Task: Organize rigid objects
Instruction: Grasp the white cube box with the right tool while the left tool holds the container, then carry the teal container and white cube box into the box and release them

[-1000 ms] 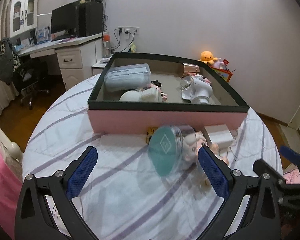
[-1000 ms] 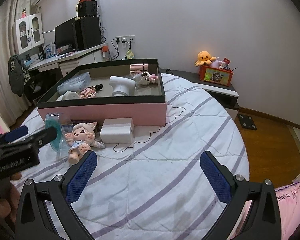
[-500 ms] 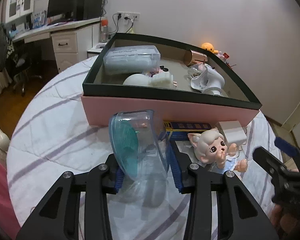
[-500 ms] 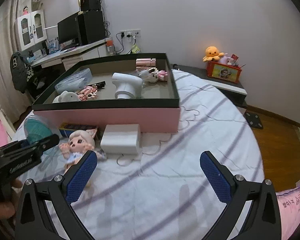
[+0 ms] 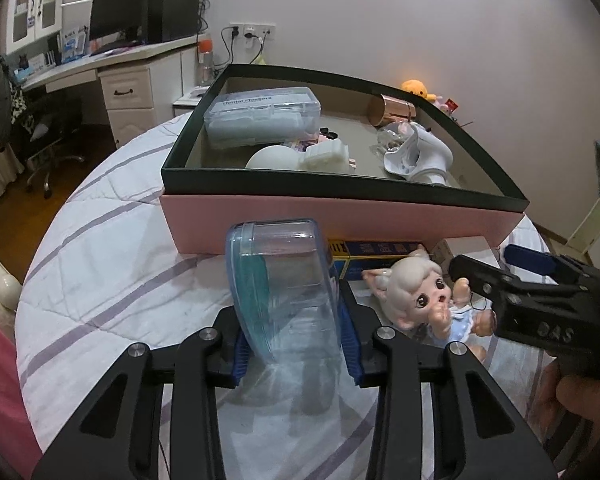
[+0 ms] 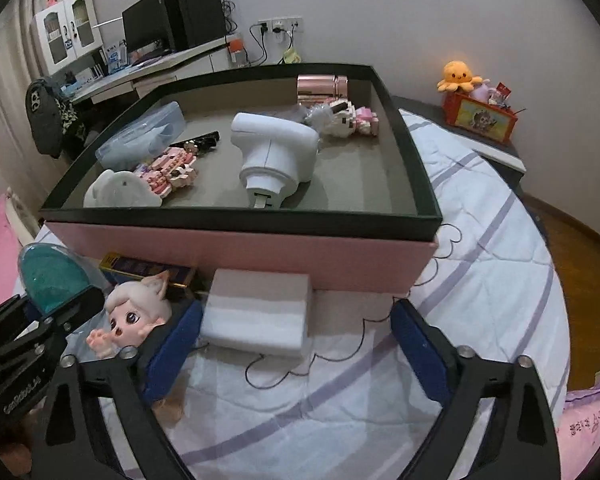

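My left gripper [image 5: 296, 340] is shut on a clear plastic container with a teal lid [image 5: 284, 280], held above the bed in front of the pink box [image 5: 340, 220]. It shows in the right wrist view [image 6: 52, 280] too. My right gripper [image 6: 296, 344] is open around a white block [image 6: 260, 316] that lies against the pink box's wall [image 6: 260, 252]. A doll with white hair [image 6: 136, 320] lies just left of its left finger, and also shows in the left wrist view [image 5: 420, 296].
The box holds a white device [image 6: 276, 156], a clear case [image 5: 260, 116], a rose-gold cylinder [image 6: 320, 88], pink toys [image 6: 168, 168] and a white round thing [image 6: 116, 192]. A dark blue flat box [image 5: 376, 252] lies by the pink wall. A thin cord [image 6: 340, 356] runs over the quilt.
My left gripper shut on the clear container and lifted it. My right gripper moved forward and down, and now straddles the white block.
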A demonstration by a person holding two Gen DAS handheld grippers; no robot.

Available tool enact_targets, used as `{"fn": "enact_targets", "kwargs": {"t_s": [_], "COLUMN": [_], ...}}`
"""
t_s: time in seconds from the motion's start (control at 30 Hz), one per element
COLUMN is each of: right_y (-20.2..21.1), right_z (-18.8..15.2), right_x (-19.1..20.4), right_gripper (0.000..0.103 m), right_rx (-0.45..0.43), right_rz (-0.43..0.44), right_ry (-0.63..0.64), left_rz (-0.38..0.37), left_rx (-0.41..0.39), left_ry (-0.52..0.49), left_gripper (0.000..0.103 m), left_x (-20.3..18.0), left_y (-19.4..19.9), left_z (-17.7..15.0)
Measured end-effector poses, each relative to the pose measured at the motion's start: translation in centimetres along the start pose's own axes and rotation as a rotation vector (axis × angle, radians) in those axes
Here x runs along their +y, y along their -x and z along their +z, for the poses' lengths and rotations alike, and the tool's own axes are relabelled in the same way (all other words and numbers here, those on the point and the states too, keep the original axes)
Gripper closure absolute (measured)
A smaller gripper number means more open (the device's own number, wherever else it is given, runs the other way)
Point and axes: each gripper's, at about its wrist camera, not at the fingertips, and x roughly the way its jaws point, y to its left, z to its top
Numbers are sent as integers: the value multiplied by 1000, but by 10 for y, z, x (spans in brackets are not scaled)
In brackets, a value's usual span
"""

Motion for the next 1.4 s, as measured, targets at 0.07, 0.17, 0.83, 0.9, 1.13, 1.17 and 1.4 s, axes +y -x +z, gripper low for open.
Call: {"fn": "enact_targets", "kwargs": {"t_s": [0.07,0.17,0.83,0.9,1.13,1.17,1.4], "right_y": [-8,-6,63,71,92,95,111], "right_z": [0,-2,-51,-52,-50,-49,-21], "right_x": [5,5,-17,-15,-1,3,21], "right_gripper": [17,30,47,47,47,47,47], "right_rx": [23,8,-132,-146,-185,-191,-242], "right_rz": [16,25,57,59,92,100,125], "right_ry": [27,32,-44,-37,-12,-6,44], "left_rz": [2,1,-17,-16,-17,-16,-29], "left_rx": [-3,-4,-51,-56,-94,-101,-183], "left_ry": [0,1,5,0,-12,-15,-52], "left_gripper": [65,65,65,65,65,65,65], "left_x": [0,3,28,28,26,26,18], "left_y": [1,3,45,51,72,75,96], "left_z": [0,-1,-28,-31,-29,-27,10]}}
